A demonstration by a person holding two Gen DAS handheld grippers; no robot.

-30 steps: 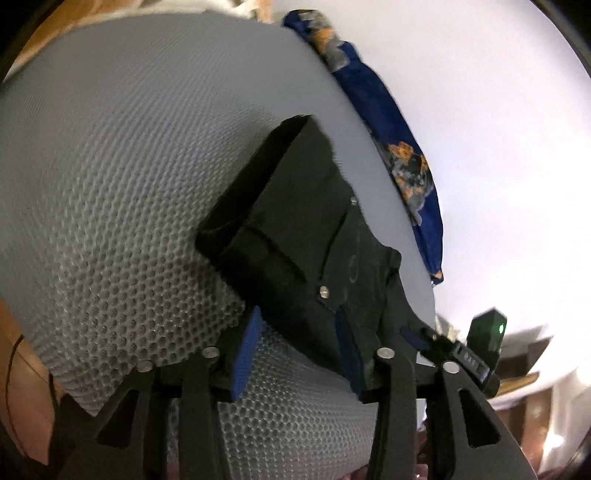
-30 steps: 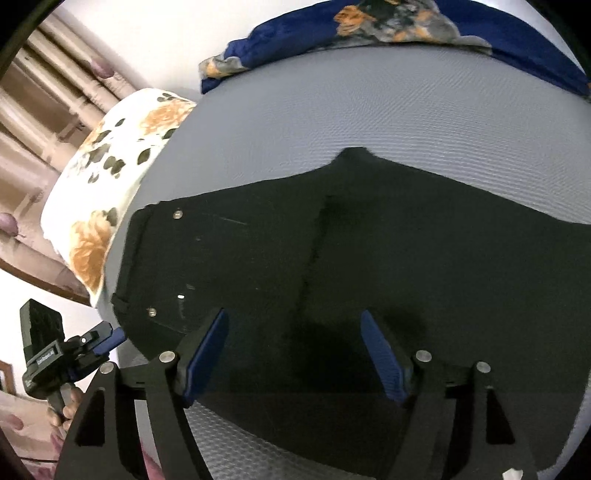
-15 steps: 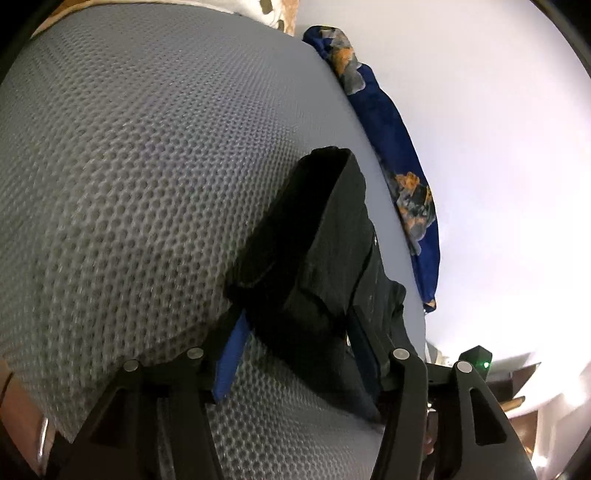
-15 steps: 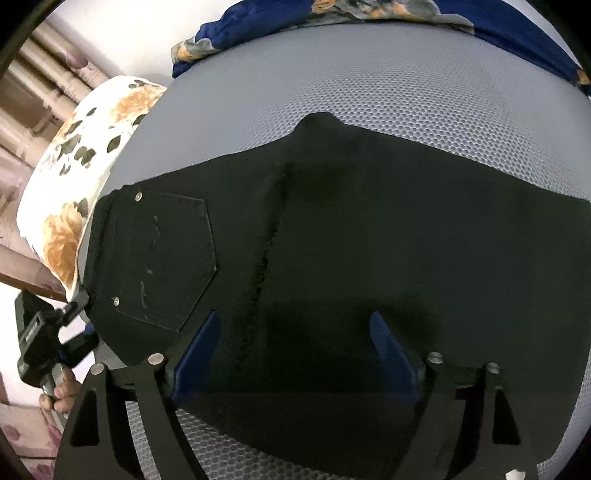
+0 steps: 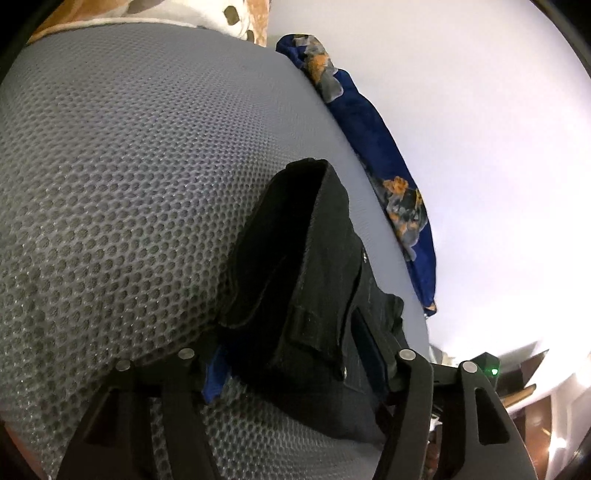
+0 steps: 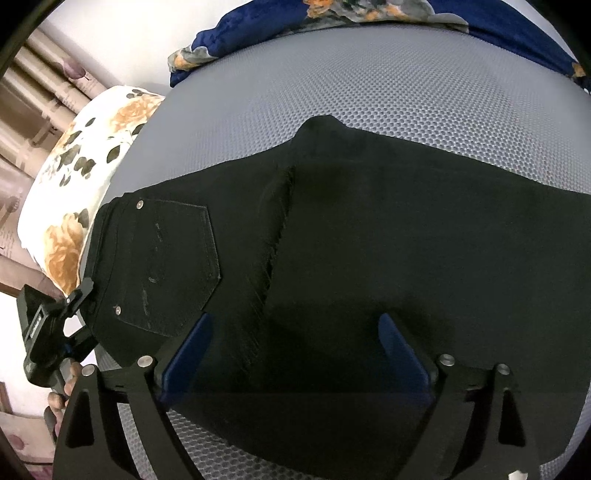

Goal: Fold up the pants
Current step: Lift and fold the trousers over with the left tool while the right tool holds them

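Note:
Black pants (image 6: 369, 251) lie flat on a grey mesh mattress (image 6: 369, 85), back pocket at the left, legs running off to the right. My right gripper (image 6: 291, 354) is open, hovering over the near edge of the pants at the seat. My left gripper (image 5: 295, 363) is low at the waistband end (image 5: 306, 295), its blue-padded jaws open around the thick folded waistband. It also shows in the right wrist view (image 6: 55, 332) at the pants' left end.
A blue floral blanket (image 6: 369, 18) lies along the far edge of the mattress, against a white wall. A white and orange floral pillow (image 6: 85, 177) sits at the left end, with curtains behind it.
My left gripper has dropped lower and moved in around the waistband, which now fills the gap between its jaws. My right gripper has shifted slightly over the pants.

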